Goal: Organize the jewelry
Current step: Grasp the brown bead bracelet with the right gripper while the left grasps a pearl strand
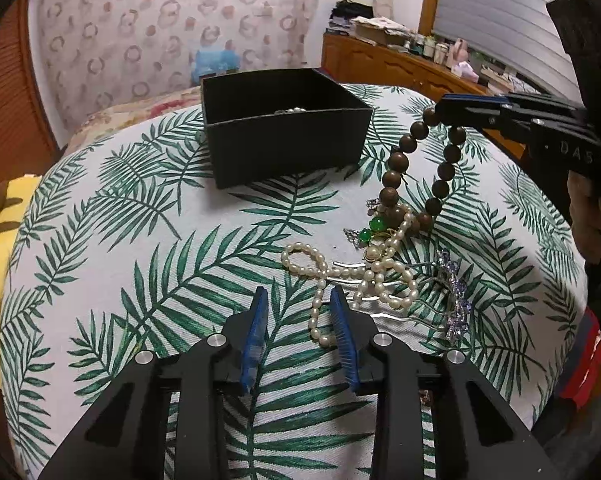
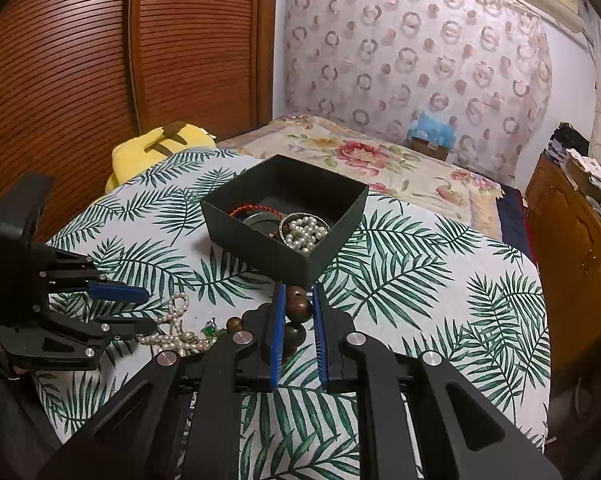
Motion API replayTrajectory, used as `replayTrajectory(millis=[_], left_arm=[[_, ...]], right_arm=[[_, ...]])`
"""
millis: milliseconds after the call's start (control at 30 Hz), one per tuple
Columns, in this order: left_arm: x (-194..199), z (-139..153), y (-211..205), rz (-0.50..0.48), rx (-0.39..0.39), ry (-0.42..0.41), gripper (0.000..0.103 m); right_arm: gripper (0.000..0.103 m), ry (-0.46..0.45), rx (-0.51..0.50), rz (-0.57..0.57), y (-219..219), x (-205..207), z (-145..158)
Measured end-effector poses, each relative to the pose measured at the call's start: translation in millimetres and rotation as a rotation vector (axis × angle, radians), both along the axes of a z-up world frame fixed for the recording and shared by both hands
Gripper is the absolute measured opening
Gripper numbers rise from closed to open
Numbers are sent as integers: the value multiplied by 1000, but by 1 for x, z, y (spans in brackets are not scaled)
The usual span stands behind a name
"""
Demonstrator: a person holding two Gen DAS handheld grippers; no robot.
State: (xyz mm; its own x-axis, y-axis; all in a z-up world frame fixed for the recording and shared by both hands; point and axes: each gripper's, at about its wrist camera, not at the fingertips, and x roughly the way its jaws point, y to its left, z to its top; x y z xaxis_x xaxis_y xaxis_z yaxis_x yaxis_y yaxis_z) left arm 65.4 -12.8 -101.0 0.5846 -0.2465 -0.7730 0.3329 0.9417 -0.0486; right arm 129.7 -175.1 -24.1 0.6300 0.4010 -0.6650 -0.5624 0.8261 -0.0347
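The brown bead bracelet (image 1: 422, 168) hangs clamped in the right hand-held gripper (image 2: 298, 306), lifted off the table (image 1: 140, 280) toward the black box (image 2: 284, 216) (probably its destination). The left hand-held gripper (image 1: 298, 300) stands unclenched beside the pearl strand (image 1: 352, 276).

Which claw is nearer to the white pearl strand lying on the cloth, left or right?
Left. The left claw is open right beside the pearl strand; the right claw is raised above it, shut on the brown bead bracelet.

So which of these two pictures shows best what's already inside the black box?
The right wrist view: it looks down into the black box, showing pearls, a red cord and a dark round piece. The left wrist view sees mostly its walls, with only a few pearls peeking over the rim.
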Motion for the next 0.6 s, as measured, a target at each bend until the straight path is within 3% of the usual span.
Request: replayTrajectory(millis=[200, 400, 600], left_arm=[[0, -2, -8, -34, 27, -8, 4], [-3, 5, -9, -41, 34, -33, 4], [-8, 48, -7, -42, -50, -125, 4]], right_arm=[[15, 8, 0, -3, -2, 0, -3], [15, 15, -2, -3, -2, 0, -7], [15, 29, -5, -7, -4, -1, -10]])
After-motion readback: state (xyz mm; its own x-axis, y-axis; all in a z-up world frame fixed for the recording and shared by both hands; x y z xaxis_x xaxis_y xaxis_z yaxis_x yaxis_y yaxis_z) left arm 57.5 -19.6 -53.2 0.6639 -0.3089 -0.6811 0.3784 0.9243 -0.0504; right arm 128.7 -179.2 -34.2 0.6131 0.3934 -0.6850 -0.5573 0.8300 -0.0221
